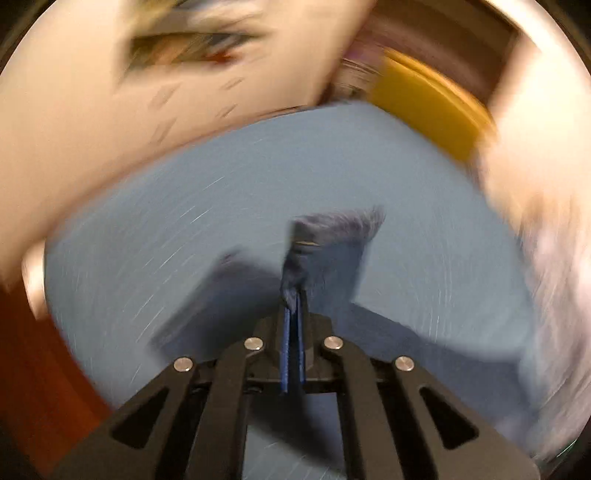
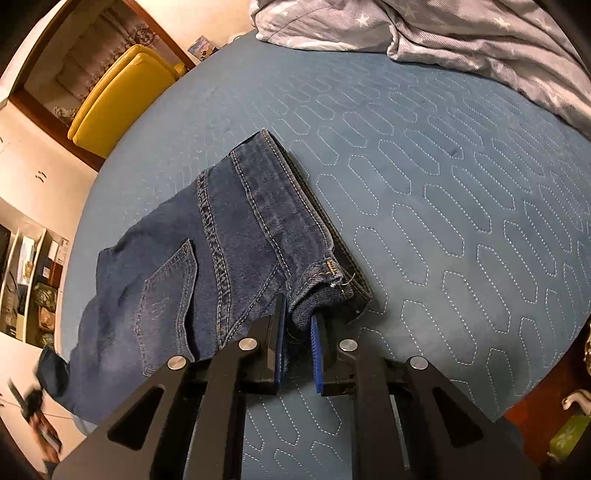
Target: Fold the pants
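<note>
One pair of dark blue jeans (image 2: pixel 207 236) lay on the blue quilted bedcover (image 2: pixel 424 192), partly folded, its waistband edge running diagonally up the middle of the right wrist view and one back pocket (image 2: pixel 166 295) facing up. The near corner of the waistband, with a belt loop beside it, sat between the two blue pads of the right gripper (image 2: pixel 299 325), which stood narrow and pinched that denim corner.

In the left wrist view, heavily blurred, the left gripper (image 1: pixel 293 306) was closed down with its two blue pads nearly together, and a bunched strip of the same jeans (image 1: pixel 325 254) rose from between the tips; the rest of the cloth hung out beyond it above the bedcover (image 1: pixel 184 221). Which part of the garment it held could not be told through the blur.

Farther out, one crumpled pale grey duvet with white stars (image 2: pixel 443 33) lay along the far edge of the bed. One yellow chair (image 2: pixel 122 99) stood beyond the bed's far left corner against a wood-framed opening, and it showed as a yellow smear (image 1: pixel 428 107) in the left wrist view. One open shelf unit (image 2: pixel 29 280) holding small items stood at the left edge.
</note>
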`<action>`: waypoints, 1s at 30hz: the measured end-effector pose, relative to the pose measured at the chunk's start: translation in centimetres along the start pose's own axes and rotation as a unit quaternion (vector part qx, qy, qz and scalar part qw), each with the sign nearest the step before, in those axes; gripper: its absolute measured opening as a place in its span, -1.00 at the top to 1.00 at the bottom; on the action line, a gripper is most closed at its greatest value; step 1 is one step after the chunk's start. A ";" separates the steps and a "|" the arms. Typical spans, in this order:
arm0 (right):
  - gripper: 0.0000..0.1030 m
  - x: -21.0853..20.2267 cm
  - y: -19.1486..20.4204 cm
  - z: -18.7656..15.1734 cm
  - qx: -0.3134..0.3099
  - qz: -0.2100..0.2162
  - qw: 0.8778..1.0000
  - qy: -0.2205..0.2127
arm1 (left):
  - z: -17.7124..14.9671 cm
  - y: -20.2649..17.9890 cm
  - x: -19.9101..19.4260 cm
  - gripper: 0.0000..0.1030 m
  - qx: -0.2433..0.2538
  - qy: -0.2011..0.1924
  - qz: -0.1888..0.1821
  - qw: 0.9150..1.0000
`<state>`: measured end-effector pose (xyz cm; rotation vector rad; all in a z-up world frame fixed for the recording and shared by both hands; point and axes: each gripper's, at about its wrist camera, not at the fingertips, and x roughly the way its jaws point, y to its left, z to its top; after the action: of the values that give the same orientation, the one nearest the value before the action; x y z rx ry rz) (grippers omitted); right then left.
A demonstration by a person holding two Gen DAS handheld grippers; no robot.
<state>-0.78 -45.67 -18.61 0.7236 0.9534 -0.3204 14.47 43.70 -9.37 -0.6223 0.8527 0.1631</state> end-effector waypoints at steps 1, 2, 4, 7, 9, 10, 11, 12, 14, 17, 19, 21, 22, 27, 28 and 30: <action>0.76 0.1 -0.1 0.0 0.002 0.001 1.000 0.003 | 0.1 3.4 0.5 0.94 -0.047 0.016 -0.031 0.998; 0.76 0.3 -0.1 0.1 0.001 0.000 1.000 0.006 | -0.3 6.9 1.9 0.93 -0.092 0.046 -0.072 0.992; 0.75 0.3 0.0 0.1 0.002 -0.001 1.000 0.011 | -1.3 10.0 4.0 0.90 -0.134 0.075 -0.090 0.984; 0.60 0.2 -0.4 0.2 0.021 0.011 1.000 0.019 | -1.6 12.5 5.5 0.57 -0.197 0.075 -0.144 0.967; 0.55 0.3 -0.7 0.3 0.035 0.018 0.999 0.024 | -2.5 12.8 5.6 0.33 -0.216 0.065 -0.171 0.959; 0.55 0.3 -0.8 0.2 0.037 0.019 0.999 0.025 | -2.3 12.8 5.9 0.33 -0.213 0.065 -0.168 0.960; 0.55 0.3 -0.8 0.3 0.036 0.020 0.999 0.025 | -3.4 11.9 5.8 0.38 -0.208 0.066 -0.165 0.962; 0.55 0.3 -0.8 0.3 0.035 0.021 0.999 0.026 | -3.0 11.3 6.2 0.41 -0.206 0.068 -0.161 0.963; 0.54 0.5 -0.7 0.5 0.036 0.025 0.999 0.029 | -2.3 10.9 6.1 0.77 -0.202 0.075 -0.141 0.966; 0.76 0.1 -0.4 1.1 0.034 0.019 0.999 0.031 | -1.6 8.6 5.1 0.92 -0.170 0.072 -0.130 0.974; 0.78 -1.1 0.6 1.5 0.006 0.020 1.000 0.021 | -0.7 7.6 4.4 0.93 -0.156 0.076 -0.126 0.977; 0.79 -1.8 1.3 2.1 -0.004 0.023 0.999 0.024 | 0.5 6.1 4.2 0.94 -0.144 0.085 -0.114 0.979; 0.79 -1.8 1.4 2.4 -0.004 0.024 0.999 0.029 | 1.0 5.5 4.3 0.94 -0.144 0.090 -0.112 0.979; 0.81 -2.0 2.3 6.3 0.019 0.060 0.997 0.054 | 4.9 1.5 4.2 0.95 -0.122 0.114 -0.094 0.982; 0.81 -2.2 3.0 7.4 0.018 0.065 0.996 0.054 | 6.6 0.0 4.5 0.95 -0.119 0.124 -0.093 0.981; 0.82 -3.3 5.8 11.2 -0.004 0.084 0.996 0.035 | 10.8 -3.7 4.4 0.95 -0.113 0.119 -0.107 0.981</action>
<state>7.60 -49.37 -9.28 0.8069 0.9520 -0.1455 25.80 46.47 -5.63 -0.9553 0.9993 -0.0108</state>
